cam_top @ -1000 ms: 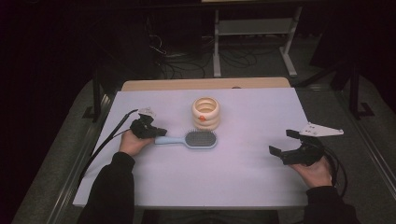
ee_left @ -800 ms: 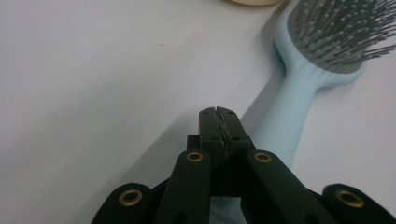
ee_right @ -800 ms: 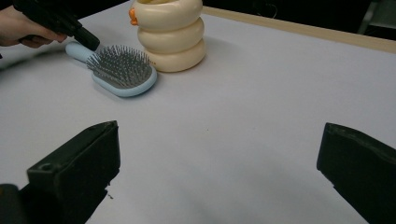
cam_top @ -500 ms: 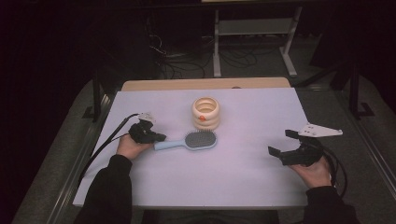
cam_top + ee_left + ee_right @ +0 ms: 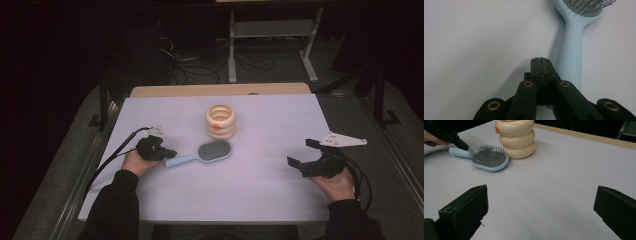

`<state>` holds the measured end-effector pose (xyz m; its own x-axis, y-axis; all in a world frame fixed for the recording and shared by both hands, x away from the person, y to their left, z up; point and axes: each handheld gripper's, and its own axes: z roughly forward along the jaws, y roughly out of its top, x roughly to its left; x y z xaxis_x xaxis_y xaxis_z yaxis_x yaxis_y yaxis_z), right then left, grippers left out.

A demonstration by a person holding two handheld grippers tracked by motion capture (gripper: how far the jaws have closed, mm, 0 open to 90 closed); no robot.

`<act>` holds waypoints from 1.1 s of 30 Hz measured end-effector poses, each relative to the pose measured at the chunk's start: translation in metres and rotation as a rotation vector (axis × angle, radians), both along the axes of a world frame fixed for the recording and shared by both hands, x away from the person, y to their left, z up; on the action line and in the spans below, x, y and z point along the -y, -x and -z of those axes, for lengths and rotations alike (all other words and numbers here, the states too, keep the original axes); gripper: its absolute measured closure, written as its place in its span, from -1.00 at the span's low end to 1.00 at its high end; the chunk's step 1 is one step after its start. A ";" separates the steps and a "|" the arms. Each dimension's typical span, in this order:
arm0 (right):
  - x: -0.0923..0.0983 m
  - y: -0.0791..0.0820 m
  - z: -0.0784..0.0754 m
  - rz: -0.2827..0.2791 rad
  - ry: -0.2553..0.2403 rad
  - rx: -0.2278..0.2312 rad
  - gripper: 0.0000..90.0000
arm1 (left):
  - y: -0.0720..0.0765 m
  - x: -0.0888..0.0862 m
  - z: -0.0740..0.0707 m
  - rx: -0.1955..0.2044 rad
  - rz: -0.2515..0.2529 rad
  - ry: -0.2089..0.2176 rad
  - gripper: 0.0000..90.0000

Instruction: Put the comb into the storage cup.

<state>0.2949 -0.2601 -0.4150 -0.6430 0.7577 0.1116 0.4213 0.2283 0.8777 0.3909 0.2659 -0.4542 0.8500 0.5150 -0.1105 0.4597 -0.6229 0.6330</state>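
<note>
Beside hairbrush (image 5: 200, 153), ringed cream container (image 5: 220, 121)

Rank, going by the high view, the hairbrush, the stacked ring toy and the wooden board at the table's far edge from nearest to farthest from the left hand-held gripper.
1. Hairbrush: its handle end lies right beside the left hand-held gripper.
2. Ring toy: behind the brush head, mid-table.
3. Wooden board: along the far edge, farthest.

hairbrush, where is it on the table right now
In the high view the light blue hairbrush lies left of centre on the white table cover, just in front of the cream ringed container, its handle end beside the shut left hand-held gripper.
</note>
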 end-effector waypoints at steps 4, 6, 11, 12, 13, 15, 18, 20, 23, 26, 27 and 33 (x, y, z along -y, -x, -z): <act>0.000 -0.001 0.001 0.000 0.003 -0.004 -1.00 | 0.005 0.000 -0.002 0.008 0.020 -0.016 1.00; -0.001 -0.001 0.001 -0.002 0.005 -0.005 -1.00 | 0.008 0.000 -0.003 0.012 0.023 -0.021 1.00; -0.001 -0.001 0.001 -0.002 0.004 -0.008 -1.00 | 0.011 -0.005 -0.004 0.013 0.013 -0.017 1.00; 0.000 -0.001 0.001 -0.003 0.004 -0.008 -1.00 | 0.012 -0.008 -0.004 0.013 0.009 -0.017 1.00; 0.000 -0.001 0.001 -0.002 0.004 -0.008 -1.00 | 0.012 -0.009 -0.005 0.014 0.006 -0.019 1.00; 0.000 -0.001 0.001 -0.002 0.003 -0.011 -1.00 | 0.013 -0.010 -0.006 0.018 0.005 -0.024 1.00; -0.001 -0.001 0.001 -0.003 0.004 -0.011 -1.00 | 0.016 -0.011 -0.011 0.026 0.015 -0.007 1.00; 0.000 -0.001 0.001 -0.002 0.003 -0.012 -1.00 | 0.016 -0.012 -0.015 0.037 0.019 -0.008 1.00; 0.000 -0.001 0.002 -0.002 0.002 -0.012 -1.00 | 0.017 -0.015 -0.018 0.043 0.017 0.001 1.00; 0.000 -0.001 0.002 -0.001 0.002 -0.014 -1.00 | 0.019 -0.022 -0.027 0.052 0.017 0.014 0.97; 0.000 -0.001 0.002 -0.001 0.003 -0.015 -1.00 | 0.019 -0.023 -0.028 0.051 0.015 0.015 0.94; -0.001 -0.002 0.003 -0.002 0.009 -0.016 -1.00 | 0.021 -0.026 -0.035 0.052 0.028 -0.016 0.89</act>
<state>0.2964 -0.2592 -0.4175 -0.6425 0.7576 0.1149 0.4351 0.2372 0.8686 0.3701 0.2920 -0.4193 0.8686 0.4921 -0.0579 0.4085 -0.6451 0.6457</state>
